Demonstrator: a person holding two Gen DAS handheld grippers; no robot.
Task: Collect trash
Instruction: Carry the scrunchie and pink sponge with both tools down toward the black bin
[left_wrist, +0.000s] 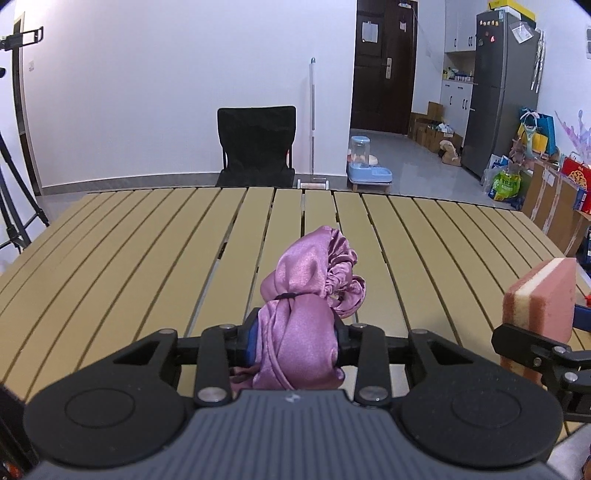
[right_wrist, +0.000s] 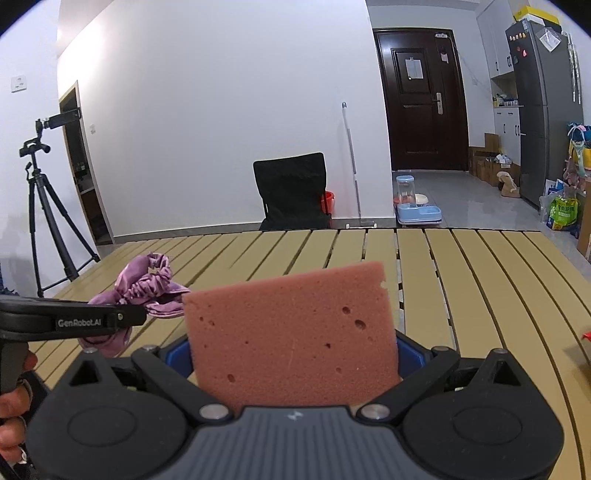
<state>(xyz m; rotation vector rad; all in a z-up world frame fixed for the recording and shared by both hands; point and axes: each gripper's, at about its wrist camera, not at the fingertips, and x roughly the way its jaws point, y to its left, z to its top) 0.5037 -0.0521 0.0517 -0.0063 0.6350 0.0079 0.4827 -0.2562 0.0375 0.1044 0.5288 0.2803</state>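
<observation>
My left gripper (left_wrist: 295, 343) is shut on a crumpled purple satin cloth (left_wrist: 306, 295) with a ruffled elastic edge and holds it above the slatted table (left_wrist: 147, 258). The cloth also shows in the right wrist view (right_wrist: 147, 284), at the left, with the left gripper (right_wrist: 122, 321) clamped on it. My right gripper (right_wrist: 291, 362) is shut on a pink sponge (right_wrist: 291, 332) that stands upright between the jaws. In the left wrist view the sponge (left_wrist: 539, 299) shows at the right edge, pink with a cream middle layer.
The tan slatted table (right_wrist: 480, 295) fills the foreground. A small red object (right_wrist: 586, 336) lies at its right edge. Beyond the table stand a black chair (left_wrist: 256, 146), a mop (left_wrist: 312, 122), a pet feeder (left_wrist: 367, 164) and a tripod (right_wrist: 44, 206).
</observation>
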